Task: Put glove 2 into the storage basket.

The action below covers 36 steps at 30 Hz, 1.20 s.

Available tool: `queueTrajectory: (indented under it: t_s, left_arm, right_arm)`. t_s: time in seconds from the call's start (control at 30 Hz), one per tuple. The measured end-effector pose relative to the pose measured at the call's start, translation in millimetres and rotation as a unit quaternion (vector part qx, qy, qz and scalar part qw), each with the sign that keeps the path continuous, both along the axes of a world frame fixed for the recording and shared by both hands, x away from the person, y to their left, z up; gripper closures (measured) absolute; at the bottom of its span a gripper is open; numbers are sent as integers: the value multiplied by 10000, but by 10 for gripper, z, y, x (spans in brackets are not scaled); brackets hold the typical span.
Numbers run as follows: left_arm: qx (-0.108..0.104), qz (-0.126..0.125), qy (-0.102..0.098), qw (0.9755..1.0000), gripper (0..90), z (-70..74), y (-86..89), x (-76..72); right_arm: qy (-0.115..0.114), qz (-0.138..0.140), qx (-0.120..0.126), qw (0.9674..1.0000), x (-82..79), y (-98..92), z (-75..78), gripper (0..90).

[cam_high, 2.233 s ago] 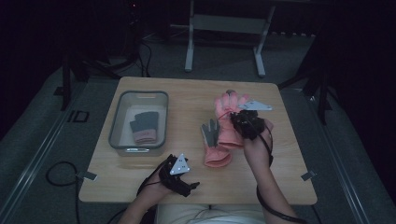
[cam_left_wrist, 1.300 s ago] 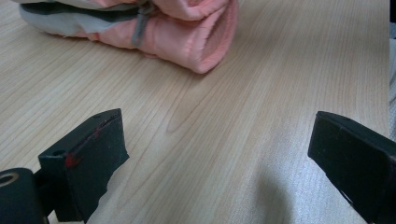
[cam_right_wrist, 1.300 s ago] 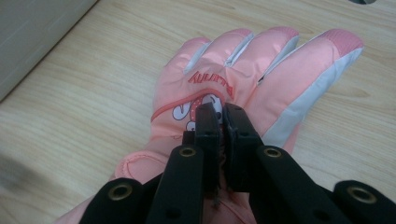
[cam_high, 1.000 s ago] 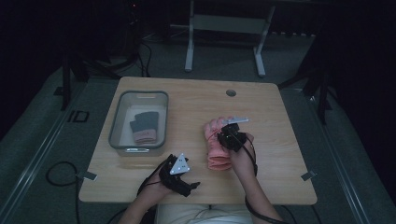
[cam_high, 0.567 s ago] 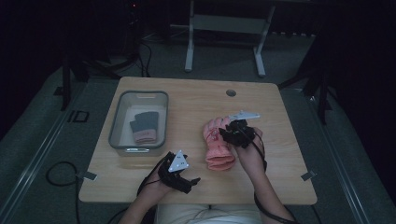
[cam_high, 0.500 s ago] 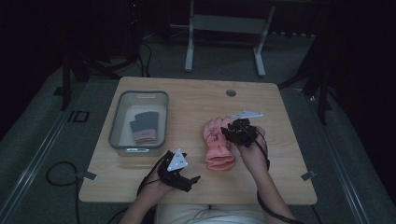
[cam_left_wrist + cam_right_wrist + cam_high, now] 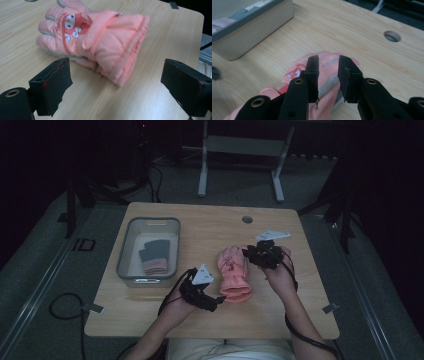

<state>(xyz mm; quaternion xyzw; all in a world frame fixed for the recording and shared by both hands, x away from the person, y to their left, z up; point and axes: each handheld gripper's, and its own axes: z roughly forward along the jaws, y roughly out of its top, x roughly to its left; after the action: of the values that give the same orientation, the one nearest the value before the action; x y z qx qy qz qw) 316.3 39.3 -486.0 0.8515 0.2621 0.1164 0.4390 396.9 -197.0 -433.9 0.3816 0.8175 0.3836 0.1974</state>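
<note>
The left gripper (image 7: pixel 202 292) holds its jaws wide apart, and they have just narrowed slightly, empty. The pink glove (image 7: pixel 92 40) lies flat on the desk (image 7: pixel 210 227) just ahead of them, cuff nearest. The right gripper (image 7: pixel 328 66) hovers over the glove's fingers, jaws nearly together, just been closing on nothing. The step looks like picking the glove up for the bin (image 7: pixel 125 255); next, close on the cuff. The high view shows a grey glove (image 7: pixel 154 255) in the bin; the left gripper view shows the pink glove's printed patch.

High view: fixed overhead, facing forward and down on whole worktop (image 7: pixel 210 227). Both gripper views ride close and low over the worktop, facing the pink glove (image 7: pixel 100 42), which all three views share.
</note>
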Motion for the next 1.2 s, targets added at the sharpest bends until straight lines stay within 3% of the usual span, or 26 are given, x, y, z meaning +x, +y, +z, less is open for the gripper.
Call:
queueTrajectory:
  t_s: [0.23,0.3,0.4,0.43,0.53,0.6,0.77,0.87,0.97,1.03,1.1,1.13,1.17,1.2]
  left_arm:
    - [-37,220,-2,9998,140,154,-62,239]
    - [141,327,-9,9994,143,191,-107,362]
    - [148,472,171,9986,146,178,-129,492]
    - [157,521,209,9983,153,165,-135,527]
    - [86,639,634,9959,153,44,-170,703]
    - [164,742,917,9929,153,-71,-205,824]
    - [190,1077,1557,9817,197,-329,-228,1056]
    - [-34,1110,2085,9717,222,-477,-219,1135]
    - [-311,1062,2434,9636,257,-587,-203,1185]
    - [-484,956,2561,9607,328,-627,-199,1195]
    - [-703,788,2789,9545,487,-673,-204,1206]
    - [-805,747,2929,9498,526,-694,-188,1223]
    - [-860,710,2954,9489,567,-697,-190,1222]
    - [-825,665,2892,9514,610,-682,-200,1211]
  right_arm:
    - [140,161,20,9998,6,159,-193,720]
    - [275,78,-201,9994,0,149,-348,705]
    - [431,-9,-500,9978,-36,49,-495,647]
    - [542,-46,-484,9973,-42,-12,-537,637]
    - [887,-127,-378,9953,-26,-149,-635,585]
    - [1006,-137,-300,9944,-1,-198,-666,558]
    - [1289,-15,-248,9913,100,-181,-715,505]
    - [1427,29,-168,9896,142,-171,-763,501]
    - [1592,-4,27,9872,188,-185,-827,454]
    - [1776,-79,216,9838,226,-208,-867,422]
    - [1981,-66,448,9791,263,-230,-912,466]
    - [2074,-11,572,9766,278,-240,-932,467]
    - [2178,-35,687,9736,293,-252,-949,477]
    - [2183,-27,694,9734,292,-250,-946,501]
